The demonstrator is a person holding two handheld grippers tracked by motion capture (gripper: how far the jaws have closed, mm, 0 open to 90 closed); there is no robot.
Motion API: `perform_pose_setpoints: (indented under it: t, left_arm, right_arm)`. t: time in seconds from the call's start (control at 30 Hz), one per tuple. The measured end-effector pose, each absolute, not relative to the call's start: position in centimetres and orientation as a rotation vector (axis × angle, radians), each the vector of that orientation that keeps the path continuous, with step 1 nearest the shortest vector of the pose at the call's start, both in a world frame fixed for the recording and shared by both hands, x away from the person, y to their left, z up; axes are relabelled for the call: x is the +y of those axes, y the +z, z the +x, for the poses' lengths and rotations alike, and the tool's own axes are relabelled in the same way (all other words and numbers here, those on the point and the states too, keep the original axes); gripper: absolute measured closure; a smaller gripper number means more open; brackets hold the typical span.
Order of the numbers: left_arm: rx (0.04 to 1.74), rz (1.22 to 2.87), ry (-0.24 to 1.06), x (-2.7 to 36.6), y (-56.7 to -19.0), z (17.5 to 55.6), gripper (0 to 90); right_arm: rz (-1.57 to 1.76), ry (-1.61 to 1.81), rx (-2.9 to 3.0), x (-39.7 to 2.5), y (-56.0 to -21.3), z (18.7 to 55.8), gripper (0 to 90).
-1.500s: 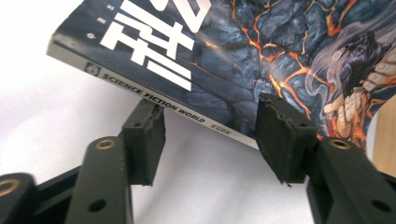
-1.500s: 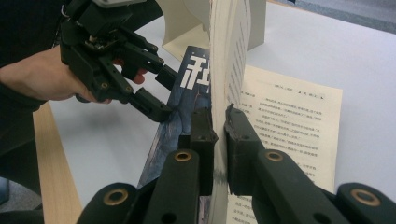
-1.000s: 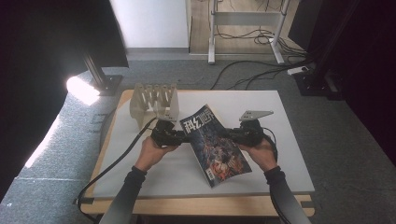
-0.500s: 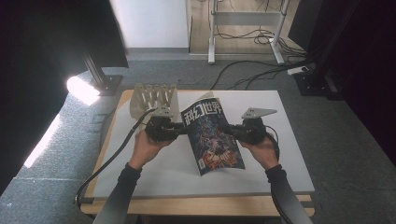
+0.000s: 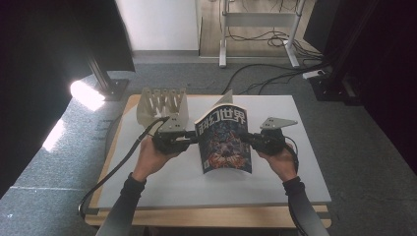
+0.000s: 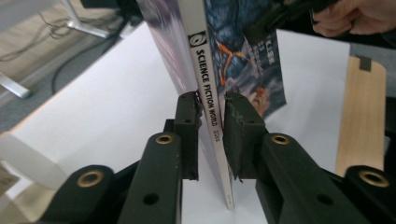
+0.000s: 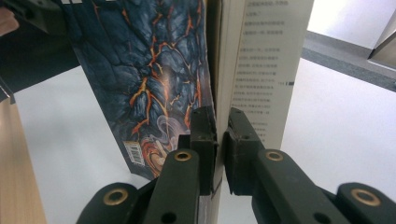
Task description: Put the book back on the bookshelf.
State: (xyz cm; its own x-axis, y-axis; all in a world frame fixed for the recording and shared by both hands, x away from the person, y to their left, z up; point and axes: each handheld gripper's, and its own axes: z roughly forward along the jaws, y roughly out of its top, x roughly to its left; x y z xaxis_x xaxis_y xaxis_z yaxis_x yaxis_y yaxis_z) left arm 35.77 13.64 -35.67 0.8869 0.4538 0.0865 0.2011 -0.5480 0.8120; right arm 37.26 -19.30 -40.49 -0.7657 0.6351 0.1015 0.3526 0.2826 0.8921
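A person holds a magazine (image 5: 223, 142) up in the middle of the frame, above the white bench (image 5: 147, 177). The left tongs (image 5: 189, 140) pinch its spine. The right tongs (image 5: 245, 139) pinch the open edge of its pages. Both are clamped on the magazine. A wooden rack (image 5: 162, 104) stands in the upper left of the bench. It looks like the magazine will go into a rack slot. To do this well, both tongs should keep a firm pinch, hold the magazine straight, and move together so it does not bend.
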Motion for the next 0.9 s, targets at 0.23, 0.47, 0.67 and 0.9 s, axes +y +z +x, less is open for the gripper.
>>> perform_pose_setpoints:
  t: [0.23, 0.47, 0.67, 0.9]
  left_arm:
    - [0.455, 2.229, 0.360, 11.4, -37.3, 36.7, 66.8]
    - [0.470, 2.208, 0.268, 10.0, -38.7, 37.7, 66.9]
    - [0.458, 2.187, 0.285, 9.7, -38.9, 37.6, 72.7]
    - [0.456, 2.186, 0.280, 9.8, -38.9, 37.9, 82.1]
  right_arm:
    - [0.876, 1.480, 2.291, -19.8, -40.8, 36.7, 81.4]
    - [0.873, 1.465, 2.307, -20.6, -41.1, 36.3, 80.7]
    - [0.862, 1.436, 2.326, -21.1, -41.4, 36.1, 80.0]
    - [0.863, 1.413, 2.320, -21.1, -41.4, 36.0, 79.6]
